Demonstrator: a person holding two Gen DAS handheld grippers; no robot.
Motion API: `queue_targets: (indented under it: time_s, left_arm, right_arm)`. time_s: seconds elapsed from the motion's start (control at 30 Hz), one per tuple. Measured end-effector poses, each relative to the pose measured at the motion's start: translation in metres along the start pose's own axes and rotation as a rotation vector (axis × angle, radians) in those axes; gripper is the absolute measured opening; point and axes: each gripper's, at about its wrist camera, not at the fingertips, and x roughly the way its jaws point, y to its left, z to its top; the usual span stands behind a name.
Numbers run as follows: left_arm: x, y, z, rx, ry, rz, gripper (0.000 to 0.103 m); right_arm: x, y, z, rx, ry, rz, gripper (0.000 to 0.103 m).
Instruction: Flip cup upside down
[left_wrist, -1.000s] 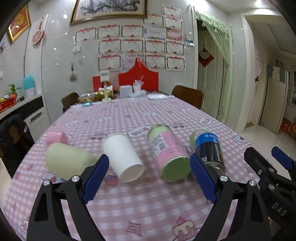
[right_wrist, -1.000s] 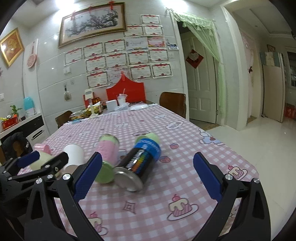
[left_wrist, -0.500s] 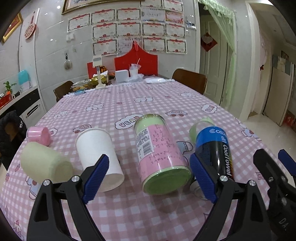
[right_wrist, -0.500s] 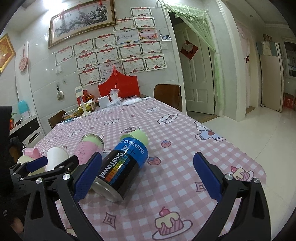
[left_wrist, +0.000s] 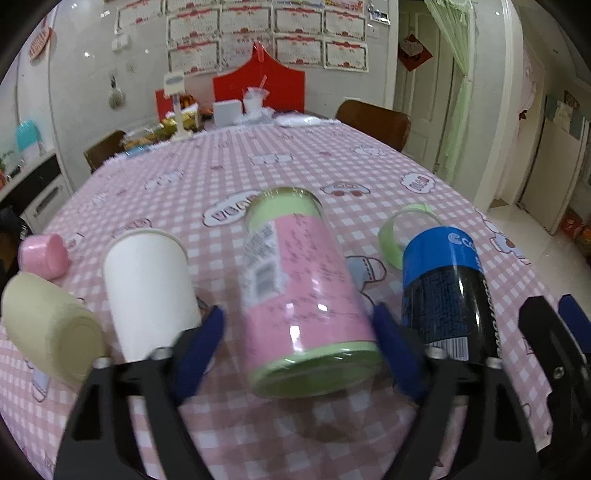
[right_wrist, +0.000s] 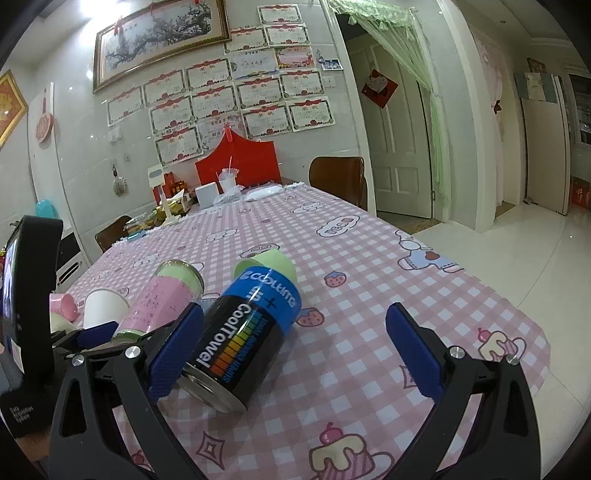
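Note:
Several cups lie on their sides on the pink checked tablecloth (left_wrist: 258, 158). A pink cup with green ends (left_wrist: 303, 295) lies between the fingers of my open left gripper (left_wrist: 299, 350); the pads are beside it, not touching. It also shows in the right wrist view (right_wrist: 159, 299). A black and blue "CoolTowel" can (right_wrist: 243, 339) lies just right of it, its base by the left finger of my open, empty right gripper (right_wrist: 295, 354). A white paper cup (left_wrist: 151, 291), a cream cup (left_wrist: 48, 332) and a small pink cup (left_wrist: 44, 254) lie to the left.
A small green cup (right_wrist: 266, 262) lies behind the can. Boxes, a red stand (right_wrist: 240, 162) and clutter sit at the table's far end, with brown chairs (right_wrist: 340, 177) beside. The table edge drops to the white floor on the right.
Both grippers have moved forward toward the cups. The pink cup now lies between the left gripper's fingers and the can is closer to the right gripper.

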Motion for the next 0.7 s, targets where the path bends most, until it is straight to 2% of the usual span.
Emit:
queue_targets:
  time_s: [0.3,0.53,0.7]
  left_arm:
    - [-0.017,0.008,-0.014,0.013,-0.002,-0.043,0.071]
    - [-0.046,0.016,-0.041,0.053,0.016,-0.124,0.071]
    - [-0.071,0.027,-0.063,0.082,0.019,-0.144,0.071]
  right_arm:
    - [-0.002,0.009,0.002,-0.011,0.013,0.008,0.095]
    - [-0.024,0.030,-0.001,-0.048,0.011,0.032,0.095]
    - [-0.042,0.051,-0.010,-0.077,0.017,0.044,0.095]
